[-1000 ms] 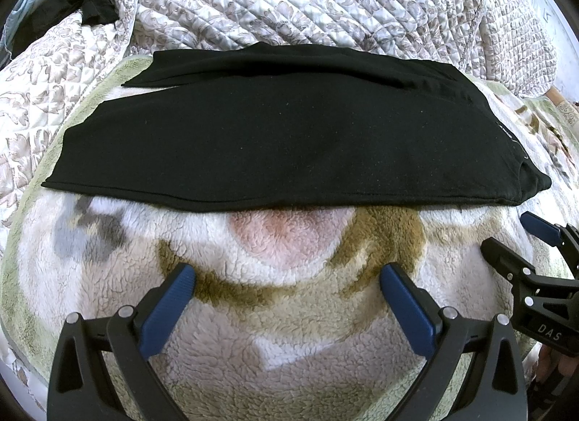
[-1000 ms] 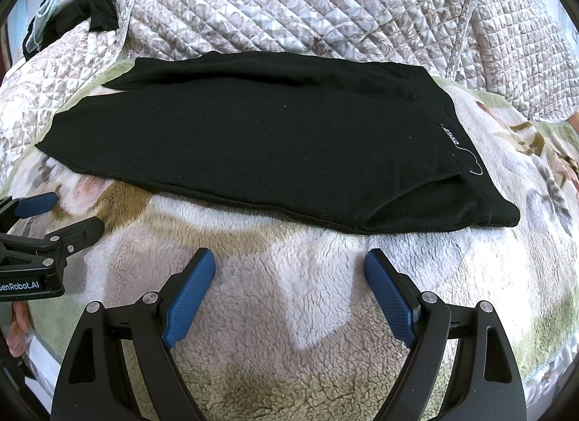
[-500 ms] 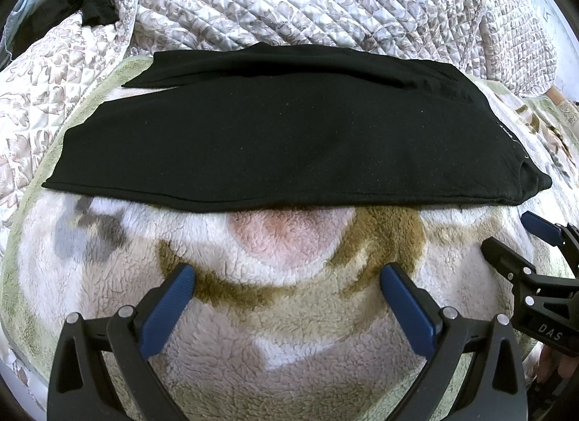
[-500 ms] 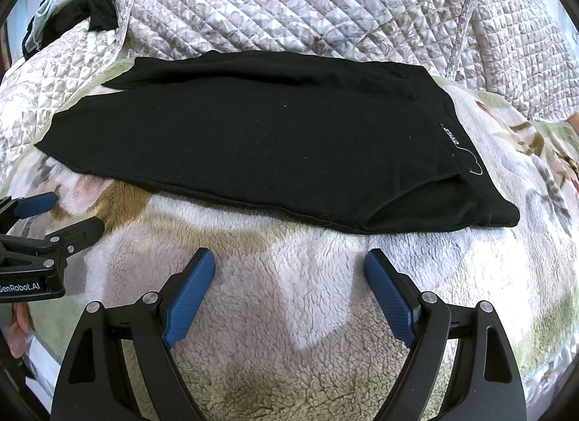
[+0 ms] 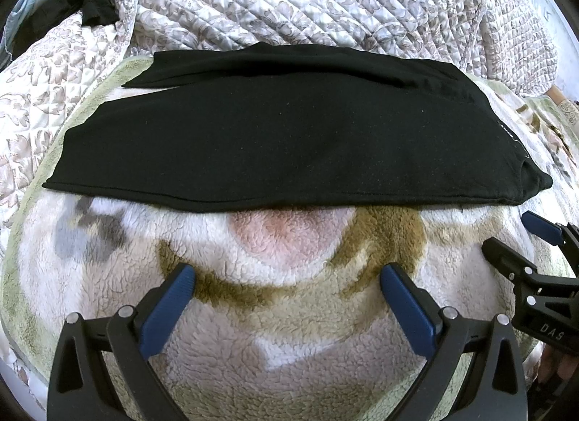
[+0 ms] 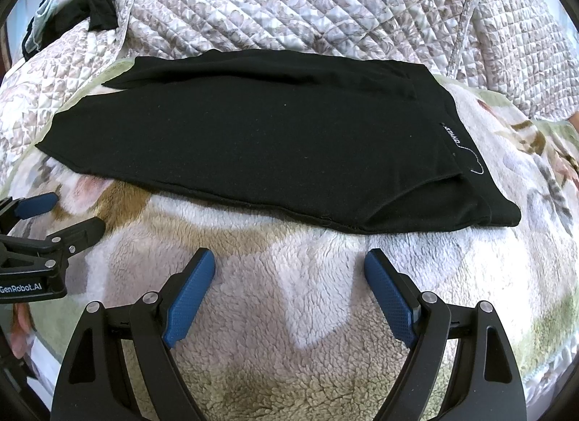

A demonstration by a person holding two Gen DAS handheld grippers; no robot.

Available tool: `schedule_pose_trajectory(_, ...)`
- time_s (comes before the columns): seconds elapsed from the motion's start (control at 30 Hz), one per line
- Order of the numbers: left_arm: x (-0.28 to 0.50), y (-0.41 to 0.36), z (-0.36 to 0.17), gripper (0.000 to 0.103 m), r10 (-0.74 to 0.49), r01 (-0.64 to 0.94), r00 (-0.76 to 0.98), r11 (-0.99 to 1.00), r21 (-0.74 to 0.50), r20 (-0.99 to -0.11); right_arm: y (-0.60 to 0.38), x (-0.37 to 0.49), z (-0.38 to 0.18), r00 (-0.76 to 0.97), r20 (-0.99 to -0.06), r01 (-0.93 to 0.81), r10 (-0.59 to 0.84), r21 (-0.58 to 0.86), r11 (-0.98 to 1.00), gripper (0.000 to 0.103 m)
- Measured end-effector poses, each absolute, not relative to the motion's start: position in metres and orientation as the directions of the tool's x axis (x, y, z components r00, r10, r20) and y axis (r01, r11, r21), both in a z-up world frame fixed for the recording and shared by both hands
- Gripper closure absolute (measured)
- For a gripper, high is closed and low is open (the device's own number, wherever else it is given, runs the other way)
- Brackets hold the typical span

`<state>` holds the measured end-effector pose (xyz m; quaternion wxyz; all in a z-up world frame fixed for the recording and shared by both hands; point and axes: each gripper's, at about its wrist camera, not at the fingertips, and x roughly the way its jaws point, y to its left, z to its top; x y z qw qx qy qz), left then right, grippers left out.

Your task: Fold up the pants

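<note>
Black pants [image 5: 289, 139] lie flat, folded lengthwise, waistband to the right.

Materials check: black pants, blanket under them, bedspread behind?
Black pants: matte knit, likely cotton jersey; thin, drapes flat. Blanket: fluffy sherpa-like fleece, curly pile. Bedspread: quilted fabric with slight sheen, stitched diamonds, floral print.
</note>
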<state>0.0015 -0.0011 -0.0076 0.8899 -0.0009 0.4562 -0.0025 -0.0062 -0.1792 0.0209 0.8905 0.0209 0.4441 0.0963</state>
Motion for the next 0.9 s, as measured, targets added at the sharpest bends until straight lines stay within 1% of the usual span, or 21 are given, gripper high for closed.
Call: schedule_pose_trajectory(0.9, 0.0003, -0.0023, -0.0057, 0.000, -0.012, 0.008, 0.588, 1.000, -0.009, -0.808, -0.1818, -0.0062, 0.0197, 0.599, -0.775, -0.151, 0.201, 0.137, 0.979, 0.018)
